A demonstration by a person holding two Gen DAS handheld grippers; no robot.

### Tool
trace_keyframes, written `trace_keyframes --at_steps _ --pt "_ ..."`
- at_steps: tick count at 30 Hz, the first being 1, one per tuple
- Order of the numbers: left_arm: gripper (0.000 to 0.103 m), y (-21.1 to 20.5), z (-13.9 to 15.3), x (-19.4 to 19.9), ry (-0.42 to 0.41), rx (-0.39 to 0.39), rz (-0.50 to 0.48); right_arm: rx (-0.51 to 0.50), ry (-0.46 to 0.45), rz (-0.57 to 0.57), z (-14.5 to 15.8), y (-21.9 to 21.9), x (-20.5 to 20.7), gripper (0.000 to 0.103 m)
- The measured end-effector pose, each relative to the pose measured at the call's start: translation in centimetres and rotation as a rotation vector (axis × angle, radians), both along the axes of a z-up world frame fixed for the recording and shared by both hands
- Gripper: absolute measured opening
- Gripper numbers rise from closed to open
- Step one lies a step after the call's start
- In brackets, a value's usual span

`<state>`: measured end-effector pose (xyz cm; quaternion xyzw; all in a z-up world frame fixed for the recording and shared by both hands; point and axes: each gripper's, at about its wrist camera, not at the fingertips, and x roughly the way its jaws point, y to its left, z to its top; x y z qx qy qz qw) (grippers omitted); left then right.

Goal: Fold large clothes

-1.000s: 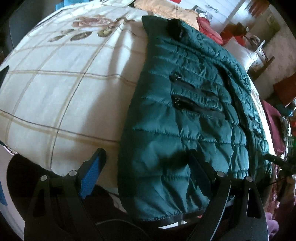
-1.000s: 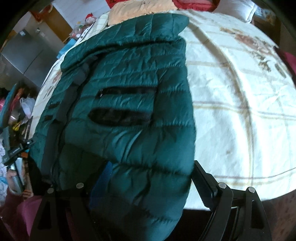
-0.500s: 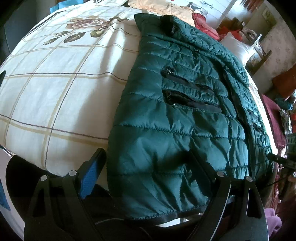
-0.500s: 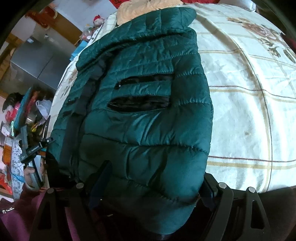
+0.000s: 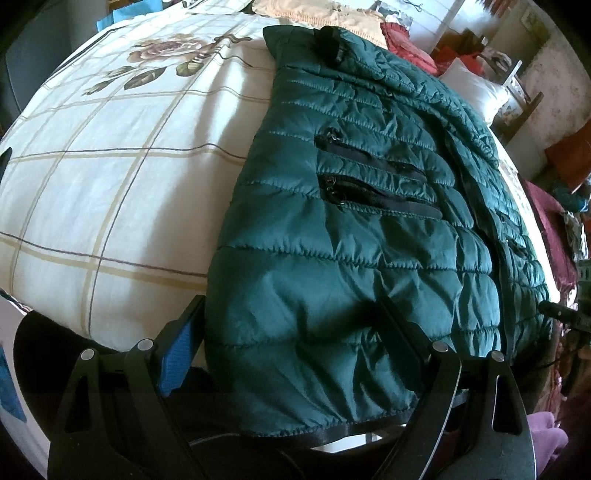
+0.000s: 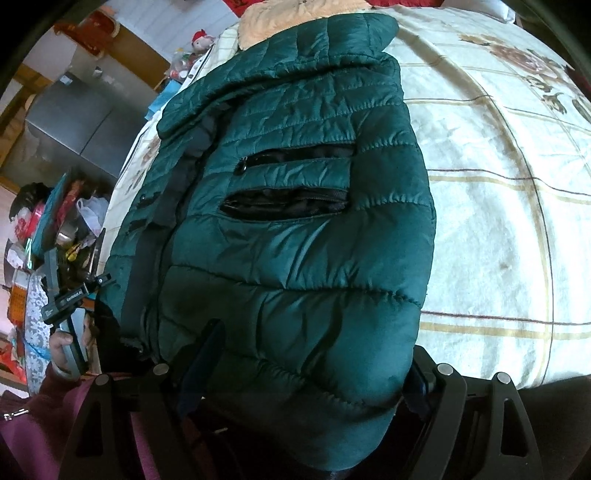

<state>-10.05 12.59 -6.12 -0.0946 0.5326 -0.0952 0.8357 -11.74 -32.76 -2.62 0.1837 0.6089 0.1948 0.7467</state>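
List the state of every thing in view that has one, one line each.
Green puffer jacket: spread flat on the bed, front up, hem hanging off the near edge.
Upper chest pocket: zip open.
Lower chest pocket: gaping open.
Collar: lying at the far end.
Bedsheet: spread under the jacket.
Left gripper: jaws wide, straddling the hem.
Right gripper: jaws wide, straddling the hem.

Bare checked bedspread (image 5: 110, 184) lies open on both sides of the green jacket (image 5: 351, 258). Beyond the jacket's collar, a peach blanket (image 5: 325, 14), red cloth (image 5: 402, 40) and a white pillow (image 5: 472, 88) block passage.
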Motion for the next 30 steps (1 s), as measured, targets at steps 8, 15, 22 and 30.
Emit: trace_keyframes --at_steps 8,15,22,30 --pt "0.089 -0.2 0.0 0.2 0.001 0.008 -0.003 -0.039 -0.053 0.103 1.3 0.6 0.0 0.047" --pt "0.089 -0.5 -0.1 0.3 -0.001 0.014 -0.010 0.027 -0.052 0.084 0.3 0.7 0.4 0.061" --pt "0.081 -0.9 0.0 0.3 0.003 0.025 -0.041 -0.030 -0.116 0.101 1.3 1.4 0.2 0.034" --pt "0.032 -0.6 1.2 -0.3 -0.035 0.049 -0.035 0.005 -0.181 0.077 3.4 0.9 0.9 0.024"
